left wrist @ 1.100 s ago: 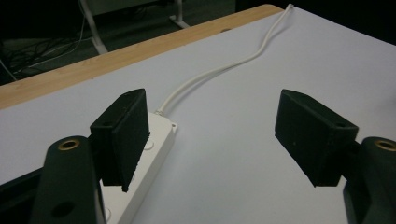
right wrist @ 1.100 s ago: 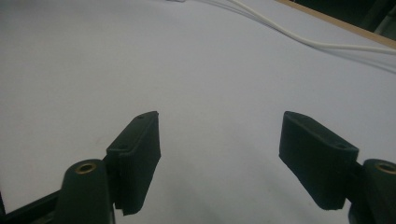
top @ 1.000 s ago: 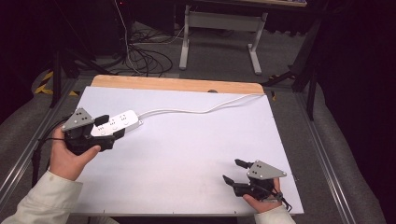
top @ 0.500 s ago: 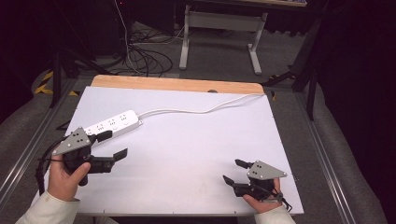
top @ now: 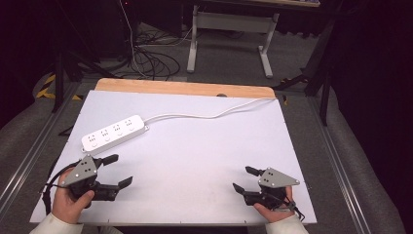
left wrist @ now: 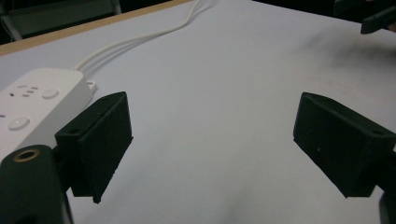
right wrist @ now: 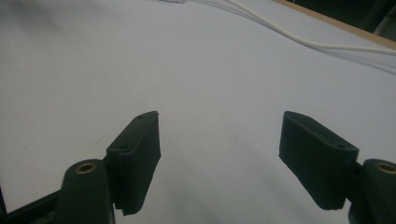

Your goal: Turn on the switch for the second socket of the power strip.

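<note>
High view: the power strip lies flat at the back left of the table. Its white cord runs off toward the back right edge.

What changed: a second ago the left hand-held gripper was right on the near end of the strip. Now it has pulled back toward the person and sits near the front left edge. The strip has also slid a little to the right and now lies free.

Left hand-held gripper: its jaws are wide apart and hold nothing. In the left gripper view the strip is just beyond the left jaw, not between the two.

Right hand-held gripper: it has stayed at the front right, far from the strip. Its jaws are wide too, with bare table between them.

Hands: the left hand and right hand rest low at the front edge.

What it means: I think the strip has been let go and put where it should be. Both tools look like they are resting, so this bit of work seems done.
</note>
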Motion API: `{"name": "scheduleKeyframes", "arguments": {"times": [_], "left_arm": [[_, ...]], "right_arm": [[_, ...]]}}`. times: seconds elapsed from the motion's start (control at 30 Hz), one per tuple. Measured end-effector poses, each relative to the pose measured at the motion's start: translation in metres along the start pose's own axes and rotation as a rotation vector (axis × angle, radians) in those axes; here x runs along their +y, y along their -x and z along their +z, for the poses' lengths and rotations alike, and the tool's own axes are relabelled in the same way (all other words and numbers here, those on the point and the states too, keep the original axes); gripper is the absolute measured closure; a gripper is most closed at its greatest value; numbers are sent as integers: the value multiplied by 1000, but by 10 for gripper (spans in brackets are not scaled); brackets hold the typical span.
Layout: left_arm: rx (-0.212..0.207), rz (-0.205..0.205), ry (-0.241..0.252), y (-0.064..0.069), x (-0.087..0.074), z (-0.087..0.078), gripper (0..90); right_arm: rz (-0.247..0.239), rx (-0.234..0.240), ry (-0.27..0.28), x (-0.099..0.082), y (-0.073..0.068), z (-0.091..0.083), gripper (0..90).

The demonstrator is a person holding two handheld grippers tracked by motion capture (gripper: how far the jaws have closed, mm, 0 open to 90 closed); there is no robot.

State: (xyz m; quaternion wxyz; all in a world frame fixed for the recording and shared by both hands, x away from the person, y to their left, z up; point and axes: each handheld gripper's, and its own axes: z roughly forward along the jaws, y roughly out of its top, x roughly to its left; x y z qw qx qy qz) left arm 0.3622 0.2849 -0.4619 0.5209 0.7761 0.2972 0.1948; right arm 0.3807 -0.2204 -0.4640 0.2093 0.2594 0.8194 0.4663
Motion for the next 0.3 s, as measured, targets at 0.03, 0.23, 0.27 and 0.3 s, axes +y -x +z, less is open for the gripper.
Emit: {"name": "scheduleKeyframes", "arguments": {"times": [0.03,0.23,0.27,0.3], "left_arm": [[-5,-3,-3,0,-4,0,123],[-23,-71,6,-2,-24,0,129],[-24,-99,18,-4,-25,0,130],[-24,-99,18,-4,-25,0,130]], "right_arm": [[0,0,0,0,0,0,298],[2,2,-1,0,1,0,298],[4,3,-1,0,1,0,298],[4,3,-1,0,1,0,298]]}}
